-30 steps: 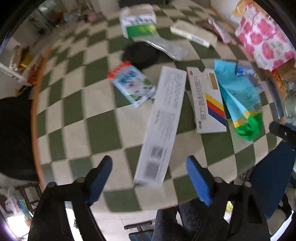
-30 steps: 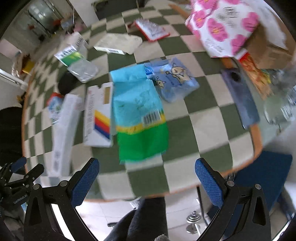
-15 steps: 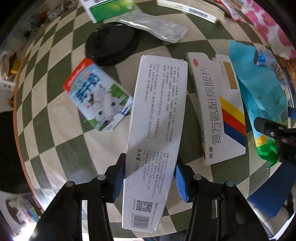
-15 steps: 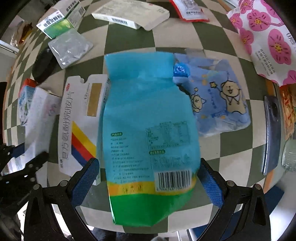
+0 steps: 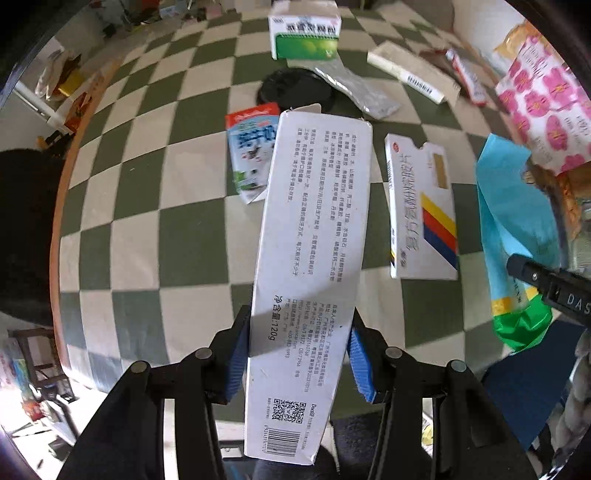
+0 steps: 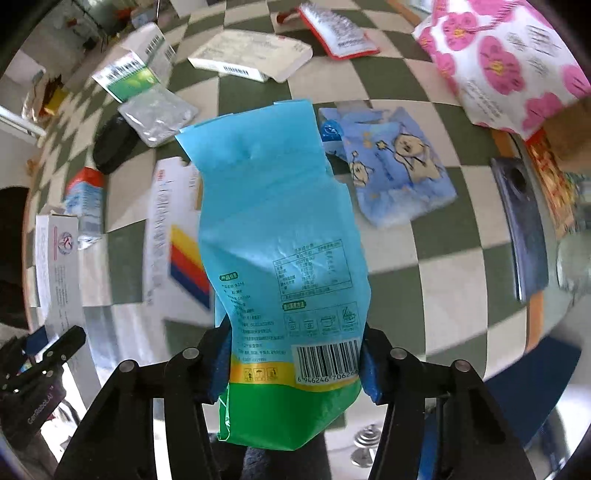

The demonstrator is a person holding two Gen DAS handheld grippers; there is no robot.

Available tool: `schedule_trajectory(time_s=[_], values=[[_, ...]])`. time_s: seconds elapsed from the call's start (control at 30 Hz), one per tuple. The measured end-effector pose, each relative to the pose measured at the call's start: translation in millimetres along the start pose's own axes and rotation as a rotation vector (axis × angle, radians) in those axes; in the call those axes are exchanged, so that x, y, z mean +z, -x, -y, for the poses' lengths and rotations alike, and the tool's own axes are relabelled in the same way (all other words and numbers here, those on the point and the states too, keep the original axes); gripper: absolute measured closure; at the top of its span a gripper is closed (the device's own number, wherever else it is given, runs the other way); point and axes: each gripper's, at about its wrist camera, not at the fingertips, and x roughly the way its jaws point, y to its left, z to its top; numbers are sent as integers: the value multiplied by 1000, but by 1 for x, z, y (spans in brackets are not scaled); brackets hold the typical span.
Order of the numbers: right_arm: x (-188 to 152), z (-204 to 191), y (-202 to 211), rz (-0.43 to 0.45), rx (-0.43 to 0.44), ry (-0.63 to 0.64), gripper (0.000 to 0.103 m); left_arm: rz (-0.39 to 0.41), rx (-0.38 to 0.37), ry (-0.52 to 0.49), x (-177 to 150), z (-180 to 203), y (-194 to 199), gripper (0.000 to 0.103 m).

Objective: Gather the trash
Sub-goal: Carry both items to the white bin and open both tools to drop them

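A long white toothpaste box (image 5: 314, 240) with a barcode hangs above the checkered table, and my left gripper (image 5: 299, 354) is shut on its lower part. A blue bag with a green bottom (image 6: 280, 229) is raised off the table. My right gripper (image 6: 295, 360) has its jaws closing on the bag, and both blue pads press its sides near the barcode. In the left wrist view the same bag (image 5: 513, 221) shows at the right edge. The white box (image 6: 59, 266) shows at the left of the right wrist view.
On the round table (image 5: 62, 184) lie a white box with yellow, red and blue stripes (image 5: 421, 206), a milk carton (image 5: 251, 147), a black lid (image 5: 295, 88), a foil pouch (image 5: 354, 88), a green-white box (image 5: 303, 33), a blue bear pack (image 6: 391, 166), a pink-flowered bag (image 6: 509, 55) and a dark phone (image 6: 521, 221).
Both grippers came down over their items and closed. The left one took the white box and the right one took the blue bag; both items now sit raised off the cloth.
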Motion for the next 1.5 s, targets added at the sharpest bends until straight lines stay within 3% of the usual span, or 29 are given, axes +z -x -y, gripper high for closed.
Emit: schedule_trajectory(time_s=[0.13,0.33,0.47,0.63,0.73,0.9,1.0,1.17,1.3,1.37,1.4,1.47,1.5], values=[[-46,-9,35,64,45,-23,46,63,-19,-4,-30,-6,18,58],[-136,-50,65,116,118,-65,46,125,-64,-11,-100,-23,47,58],[-204,-57,64,81,177,-97,46,91,-109,15,-145,-29,46,58],[-279,-63,28,-36,214,-118,46,-15,-147,62,-205,-42,16,58],[-314,-58,-15,-135,219,-129,46,-102,-162,107,-231,-48,-21,58],[-343,-48,-113,-261,208,-128,46,-233,-170,201,-254,-55,-129,58],[-347,-43,-183,-305,208,-121,46,-278,-183,248,-254,-59,-192,58],[-340,-40,-294,-340,204,-115,44,-391,-279,283,-248,-61,-315,56],[-332,-54,-383,-376,203,-47,36,-384,-233,227,-249,-71,-373,24],[-328,-58,-407,-362,204,-31,23,-350,-189,233,-247,-81,-392,3],[-326,-62,-421,-352,192,-4,19,-341,-179,239,-249,-85,-396,0],[-325,-64,-436,-346,170,18,1,-319,-150,254,-251,-93,-405,0],[-325,-66,-441,-346,157,24,0,-303,-133,255,-255,-98,-407,0]])
